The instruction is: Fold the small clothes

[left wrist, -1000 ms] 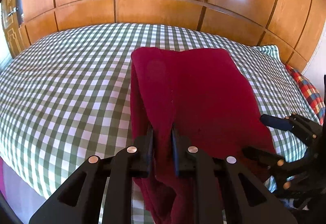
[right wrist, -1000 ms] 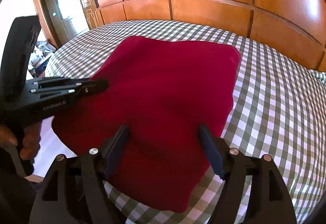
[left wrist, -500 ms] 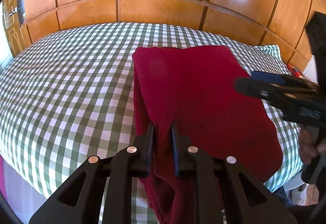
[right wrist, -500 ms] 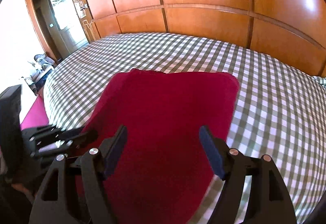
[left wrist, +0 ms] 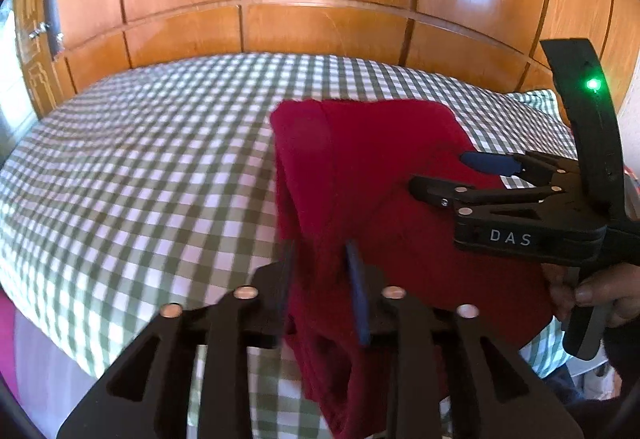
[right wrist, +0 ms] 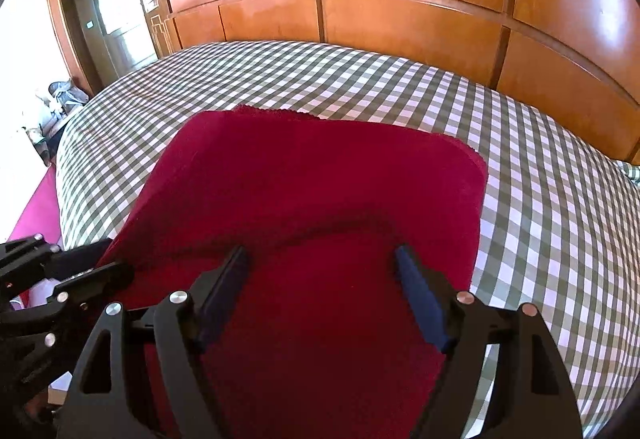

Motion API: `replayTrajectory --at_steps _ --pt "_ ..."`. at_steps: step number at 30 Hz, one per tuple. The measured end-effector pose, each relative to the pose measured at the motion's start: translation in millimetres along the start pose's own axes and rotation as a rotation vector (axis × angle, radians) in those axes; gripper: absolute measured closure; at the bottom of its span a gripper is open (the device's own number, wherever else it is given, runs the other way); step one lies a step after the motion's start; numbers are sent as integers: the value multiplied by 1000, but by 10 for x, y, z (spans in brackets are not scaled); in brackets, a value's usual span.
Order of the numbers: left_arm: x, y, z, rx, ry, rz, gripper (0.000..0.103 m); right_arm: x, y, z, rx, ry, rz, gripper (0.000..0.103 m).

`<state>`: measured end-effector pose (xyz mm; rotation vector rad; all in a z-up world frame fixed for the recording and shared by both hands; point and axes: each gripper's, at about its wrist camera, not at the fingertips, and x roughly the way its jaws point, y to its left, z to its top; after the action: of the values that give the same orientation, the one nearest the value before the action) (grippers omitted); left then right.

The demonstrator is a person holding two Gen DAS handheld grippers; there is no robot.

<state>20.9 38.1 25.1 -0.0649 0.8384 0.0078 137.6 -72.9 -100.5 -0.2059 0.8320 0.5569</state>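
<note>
1. Your left gripper (left wrist: 320,281) has just been opening; its jaws now stand slack around a blurred fold of the one red garment (left wrist: 384,207), whose near end is cut off at 6 o'clock
2. Your right gripper (right wrist: 322,291) hovers wide open above it
3. The garment lies on one checked bed (right wrist: 560,199)

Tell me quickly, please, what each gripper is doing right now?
Left gripper: jaws just opened, pads off the red cloth fold between them.
Right gripper: open wide over the cloth, holding nothing.
</note>
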Motion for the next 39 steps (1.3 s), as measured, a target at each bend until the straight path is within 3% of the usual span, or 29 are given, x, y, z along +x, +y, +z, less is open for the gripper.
replayTrajectory --at_steps 4,9,13,19,22,23,24,25,26,28,31,35,39 --pt "-102 65 5 -13 -20 12 45 -154 -57 -4 34 -22 24 17" --pt "-62 185 92 -74 14 -56 30 -484 -442 -145 212 -54 105 11" --pt "204 268 199 -114 90 -136 30 -487 -929 -433 437 -1 236 11" --pt "606 528 160 -200 183 -317 22 -214 -1053 -584 537 86 445 19" --pt "751 679 78 -284 196 -442 22 -86 -1061 -575 558 92 496 19" --pt "775 699 57 -302 192 -471 22 -64 -1069 -573 565 91 513 23" --pt "788 701 44 -304 180 -500 30 -64 -1077 -570 562 91 518 27" --pt "803 682 37 -302 170 -563 51 -83 -1081 -560 554 91 523 36" --pt "833 657 32 -320 174 -629 55 -108 -1088 -564 549 87 525 46" --pt "839 583 54 -311 162 -642 63 -214 -1096 -559 531 68 519 57" --pt "768 386 159 -258 141 -659 69 -452 -1146 -525 493 24 484 62" --pt "722 33 372 -190 137 -728 69 -915 -1441 -631 496 -61 428 62" --pt "787 -701 731 -83 130 -824 69 -1444 -1918 -826 530 -150 330 62"
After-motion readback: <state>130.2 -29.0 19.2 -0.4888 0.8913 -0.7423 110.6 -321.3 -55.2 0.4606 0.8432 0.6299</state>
